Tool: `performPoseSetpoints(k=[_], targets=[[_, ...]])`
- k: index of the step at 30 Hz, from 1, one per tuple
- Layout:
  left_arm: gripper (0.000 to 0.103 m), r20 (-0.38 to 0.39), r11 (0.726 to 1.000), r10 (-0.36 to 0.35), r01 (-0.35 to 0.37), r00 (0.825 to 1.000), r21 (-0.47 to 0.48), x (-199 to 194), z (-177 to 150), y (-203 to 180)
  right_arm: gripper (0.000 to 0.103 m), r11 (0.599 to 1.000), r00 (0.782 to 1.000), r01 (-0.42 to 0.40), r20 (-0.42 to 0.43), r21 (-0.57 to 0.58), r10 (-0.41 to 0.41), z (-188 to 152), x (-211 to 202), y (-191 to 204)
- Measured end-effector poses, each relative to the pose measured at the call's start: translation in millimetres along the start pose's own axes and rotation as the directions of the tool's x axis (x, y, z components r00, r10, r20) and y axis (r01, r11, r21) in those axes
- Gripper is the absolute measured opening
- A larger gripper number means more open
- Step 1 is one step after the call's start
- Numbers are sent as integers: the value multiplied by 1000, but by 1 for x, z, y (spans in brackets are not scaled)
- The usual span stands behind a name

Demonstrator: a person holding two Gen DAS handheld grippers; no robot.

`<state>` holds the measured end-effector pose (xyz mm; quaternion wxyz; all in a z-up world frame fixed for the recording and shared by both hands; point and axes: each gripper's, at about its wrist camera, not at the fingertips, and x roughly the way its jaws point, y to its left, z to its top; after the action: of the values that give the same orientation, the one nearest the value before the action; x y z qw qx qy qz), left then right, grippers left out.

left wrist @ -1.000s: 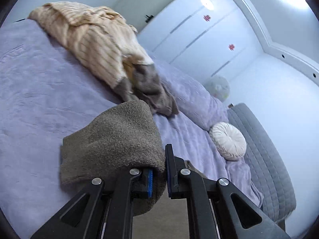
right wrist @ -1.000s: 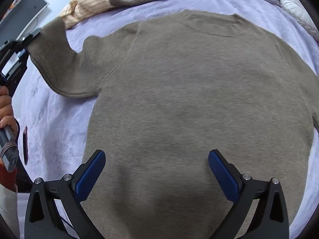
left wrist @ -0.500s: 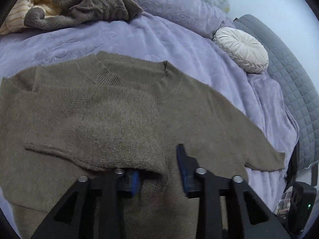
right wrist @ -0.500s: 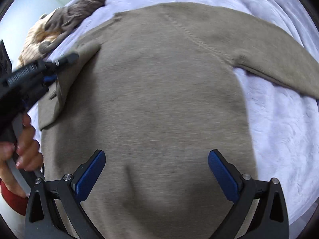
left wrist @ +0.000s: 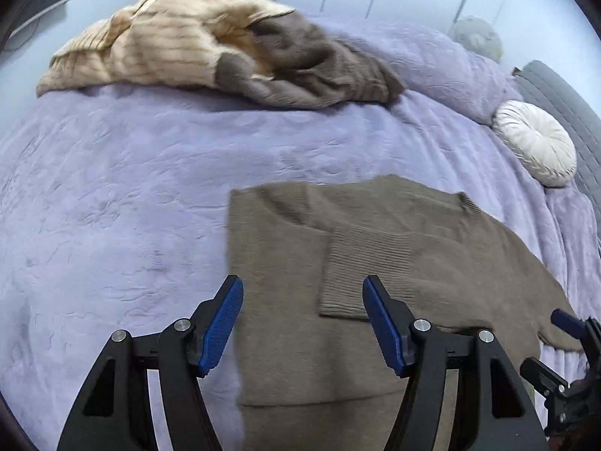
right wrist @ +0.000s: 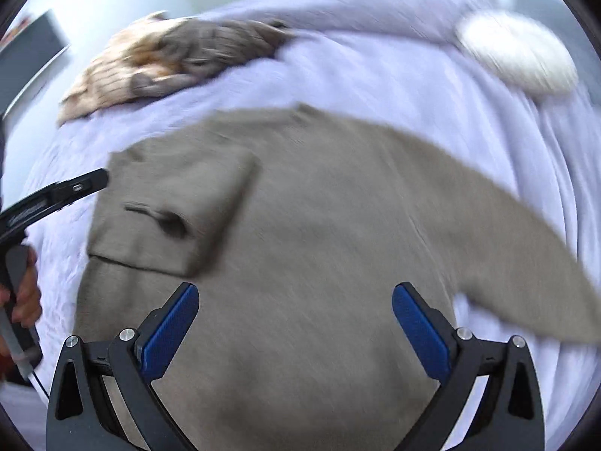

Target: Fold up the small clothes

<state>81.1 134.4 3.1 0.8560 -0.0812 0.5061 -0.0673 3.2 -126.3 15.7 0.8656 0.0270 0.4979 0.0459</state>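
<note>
A taupe knit sweater (left wrist: 394,225) lies flat on the lilac bedspread (left wrist: 112,195). One sleeve (left wrist: 360,263) is folded across its body, with the ribbed cuff lying free. My left gripper (left wrist: 302,282) hovers over that cuff; its jaws are opening and the pads press on nothing. My right gripper (right wrist: 296,289) stands open above the sweater body (right wrist: 319,225), holding nothing. The other sleeve (right wrist: 507,240) stretches out to the right. The right wrist view is blurred by motion and shows the left gripper (right wrist: 75,188) at the sweater's left edge.
A heap of clothes (left wrist: 195,45), beige striped and grey-brown, lies at the far side of the bed. A round white cushion (left wrist: 535,143) rests near a grey quilted headboard (left wrist: 571,101). A hand (right wrist: 22,300) holds the left gripper's handle.
My left gripper carried the sleeve over the sweater body, let it go and opened, then drew back. My right gripper stayed open and swung toward the right sleeve.
</note>
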Motion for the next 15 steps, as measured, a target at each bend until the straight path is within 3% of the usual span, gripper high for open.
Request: performPoseSetpoints(k=[4,6,9,11,12,13,15], targets=[[67,-93,996,-11,2,996,-94,39,6,39,103,963,997,58,68,-262,-41,39,25,66],[67,-123,993,-44,30,991,-118,51,7,46,102,913,991,129,79,-388,-106,47,50,95],[67,-120,989,-74,57,990,-138,60,11,47,92,801,972,227,81,-553,-220,43,87,120],[67,-118,987,-90,72,989,-147,63,17,45,61,765,965,237,56,-599,-255,44,107,122],[67,-115,985,-98,79,989,-154,64,19,46,29,786,973,197,21,-586,-228,48,110,118],[67,-111,984,-102,84,989,-156,66,22,43,19,818,978,179,10,-547,-207,53,105,110],[67,-112,985,-97,79,989,-157,68,25,42,17,890,987,159,34,-428,-159,64,92,85]])
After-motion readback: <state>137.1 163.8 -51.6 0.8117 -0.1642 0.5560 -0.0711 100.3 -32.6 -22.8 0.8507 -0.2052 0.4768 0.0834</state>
